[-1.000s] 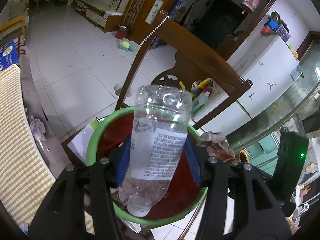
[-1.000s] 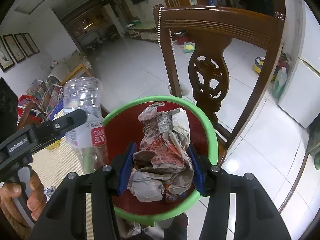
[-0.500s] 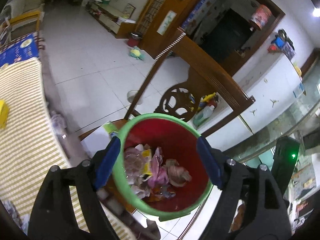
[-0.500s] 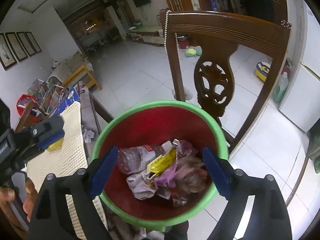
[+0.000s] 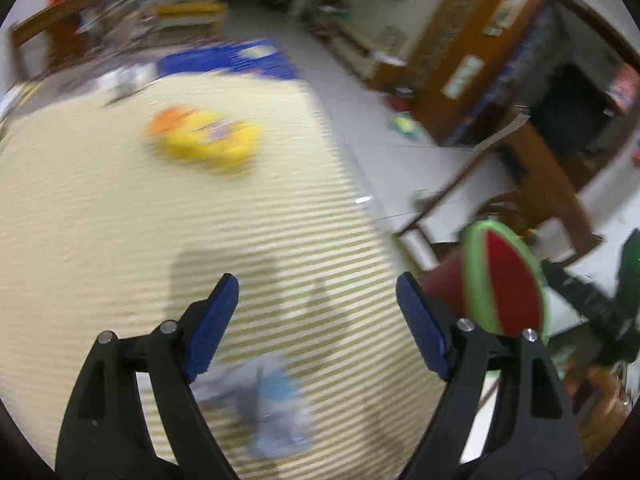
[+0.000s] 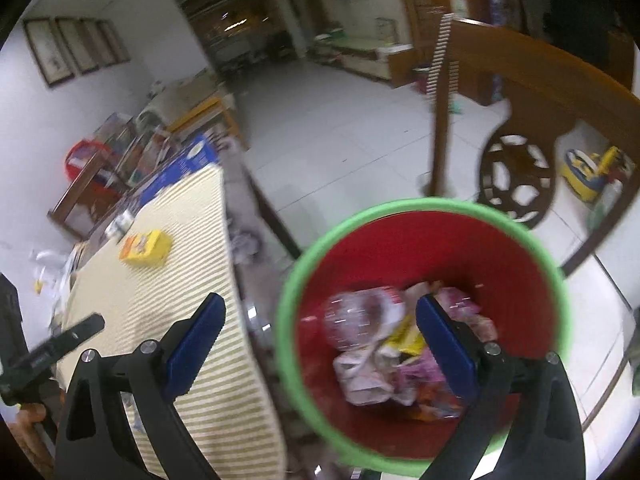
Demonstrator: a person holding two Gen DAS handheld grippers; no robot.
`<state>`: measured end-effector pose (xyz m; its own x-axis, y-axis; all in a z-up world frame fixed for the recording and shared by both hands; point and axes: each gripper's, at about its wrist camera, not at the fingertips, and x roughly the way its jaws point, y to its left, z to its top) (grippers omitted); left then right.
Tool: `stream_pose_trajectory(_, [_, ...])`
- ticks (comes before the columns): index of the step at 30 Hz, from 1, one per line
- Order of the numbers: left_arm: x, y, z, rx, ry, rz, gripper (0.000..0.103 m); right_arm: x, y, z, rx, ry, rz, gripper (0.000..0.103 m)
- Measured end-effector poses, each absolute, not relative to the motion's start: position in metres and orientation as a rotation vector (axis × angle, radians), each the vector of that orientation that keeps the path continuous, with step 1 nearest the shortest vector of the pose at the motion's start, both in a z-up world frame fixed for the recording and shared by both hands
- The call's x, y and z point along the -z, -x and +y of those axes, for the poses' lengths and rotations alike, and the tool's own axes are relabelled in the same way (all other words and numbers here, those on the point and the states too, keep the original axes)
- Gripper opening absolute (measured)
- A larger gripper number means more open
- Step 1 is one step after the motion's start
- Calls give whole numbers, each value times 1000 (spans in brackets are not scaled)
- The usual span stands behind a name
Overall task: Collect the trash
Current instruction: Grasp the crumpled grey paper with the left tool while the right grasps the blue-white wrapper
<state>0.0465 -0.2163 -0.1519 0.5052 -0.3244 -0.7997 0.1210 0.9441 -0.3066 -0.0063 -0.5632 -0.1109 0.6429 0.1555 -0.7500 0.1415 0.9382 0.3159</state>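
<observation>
My left gripper (image 5: 316,284) hangs open over the striped tablecloth (image 5: 120,220) with nothing between its pads. Just below it lies a crumpled clear-and-blue wrapper (image 5: 272,412), blurred. A yellow packet (image 5: 204,140) lies farther off on the cloth. The red bin with a green rim (image 5: 504,280) is off to its right. My right gripper (image 6: 320,302) is over the bin's left rim (image 6: 420,204); its jaws are opening and hold nothing. In the bin lie a clear plastic bottle (image 6: 356,316) and crumpled paper (image 6: 368,376) among other wrappers.
A carved wooden chair (image 6: 516,176) stands behind the bin. The table edge (image 6: 236,280) runs just left of the bin. The yellow packet (image 6: 146,248) lies mid-table. One finger of my left gripper (image 6: 76,334) shows at the far left. Tiled floor (image 6: 340,128) stretches beyond.
Both grippers opened; the bottle and the crumpled paper dropped into the bin. My left gripper swung away left over the table. My right gripper shifted left across the bin's rim.
</observation>
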Motion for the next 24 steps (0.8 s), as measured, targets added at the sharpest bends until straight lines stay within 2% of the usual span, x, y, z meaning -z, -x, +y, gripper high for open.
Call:
stream_pose_trajectory(4, [182,-35,-167,193,260,1092,75,115,-6,-522,-79,-328,919,93])
stream_pose_trajectory(5, [189,-33,-159,195,264,1111,67,116,-9,-511,-95,-318,927,93])
stream_pose_trajectory(9, [212,-35,-151,262,265,1185,58,118,-14,-472,-138,-283,958,93])
stream_pose_trajectory(11, [221,-40,-149,296,250,1206,47,122,-16,-451,-161,-270,992,93])
stream_pose_trajectory(14, [217,-47,-139,343,259,1187,44,130,-14,-419,-193,-246,1044,93])
stream_pose_trajectory(20, [200,-52,-100,343,258,1121,44,157,-5,-353,-234,-170,1166,92])
stream_pose_trajectory(24, [192,-50,-74,328,247,1096,44,178,1,-323,-237,-136,1229,84])
